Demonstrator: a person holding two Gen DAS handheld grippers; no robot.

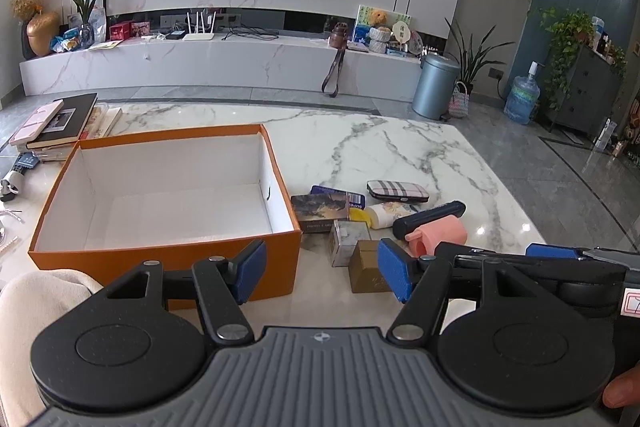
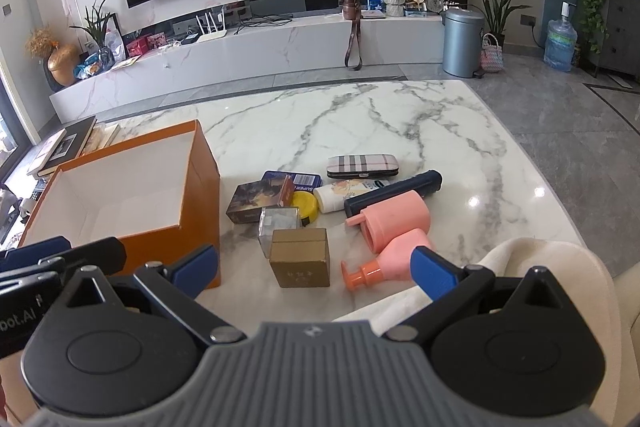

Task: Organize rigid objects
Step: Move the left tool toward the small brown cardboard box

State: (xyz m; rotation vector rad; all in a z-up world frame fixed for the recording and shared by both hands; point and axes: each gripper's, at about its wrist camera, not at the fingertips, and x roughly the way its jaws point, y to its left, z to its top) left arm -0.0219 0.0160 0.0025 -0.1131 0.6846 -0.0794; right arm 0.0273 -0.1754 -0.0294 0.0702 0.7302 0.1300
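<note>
Both tools, the left tool (image 1: 322, 269) and the right tool (image 2: 316, 267), hang with jaws apart and nothing between them above the counter's (image 2: 360, 115) near edge, where the orange box (image 1: 168, 259) stands just left of the clustered small objects (image 2: 320, 203).

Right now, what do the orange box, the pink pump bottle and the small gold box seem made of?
Orange box: likely cardboard, matte, thin folded walls with white lining. Pink pump bottle: probably plastic, smooth moulded body with a soft sheen. Small gold box: seemingly card with a metallic gold finish and sharp folded edges.
</note>
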